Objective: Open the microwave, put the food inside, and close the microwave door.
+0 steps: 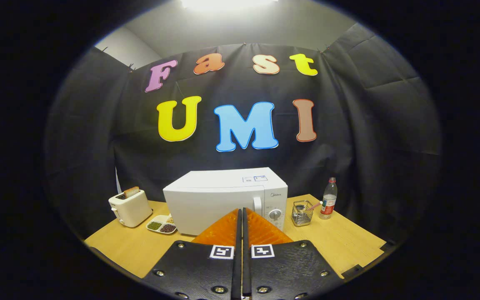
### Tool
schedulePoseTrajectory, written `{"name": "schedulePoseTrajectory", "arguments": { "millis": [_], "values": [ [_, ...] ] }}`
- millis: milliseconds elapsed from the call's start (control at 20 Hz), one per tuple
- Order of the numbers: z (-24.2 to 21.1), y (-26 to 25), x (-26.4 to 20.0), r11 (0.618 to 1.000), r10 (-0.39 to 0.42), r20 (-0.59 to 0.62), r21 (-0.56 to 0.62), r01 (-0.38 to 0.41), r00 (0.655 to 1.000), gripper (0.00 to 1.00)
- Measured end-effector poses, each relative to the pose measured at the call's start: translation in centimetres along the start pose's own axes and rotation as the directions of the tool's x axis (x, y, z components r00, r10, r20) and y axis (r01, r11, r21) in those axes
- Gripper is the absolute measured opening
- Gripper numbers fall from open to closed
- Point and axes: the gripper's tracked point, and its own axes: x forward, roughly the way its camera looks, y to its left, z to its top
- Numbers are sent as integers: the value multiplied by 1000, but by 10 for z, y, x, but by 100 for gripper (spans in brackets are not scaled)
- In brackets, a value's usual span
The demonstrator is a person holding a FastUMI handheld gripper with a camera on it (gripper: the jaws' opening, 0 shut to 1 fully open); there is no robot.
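Note:
A white microwave (223, 200) stands on the wooden table (348, 241) with its door closed, its handle and control knobs on its right side. My gripper (240, 212) is shut with nothing between its fingers, held in front of the microwave door, its tips pointing at the door near the handle and some way short of it. A white divided dish of food (162, 224), holding green and dark beans, lies on the table just left of the microwave.
A cream toaster (130, 207) with a slice of bread in it stands left of the dish. Right of the microwave sit a wire mesh holder (302, 213) and a plastic bottle (328, 199). The table's edges run close on both sides.

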Motion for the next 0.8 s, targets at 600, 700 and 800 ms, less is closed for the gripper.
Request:
{"name": "schedulePoseTrajectory", "arguments": {
  "millis": [600, 700, 800],
  "values": [
    [47, -6, -70, 1000, 6, 119, -19, -4, 993, 97],
    [49, -6, -75, 1000, 8, 121, -26, -5, 993, 97],
    [48, -5, -80, 1000, 11, 117, -14, -10, 993, 97]
  ]
}}
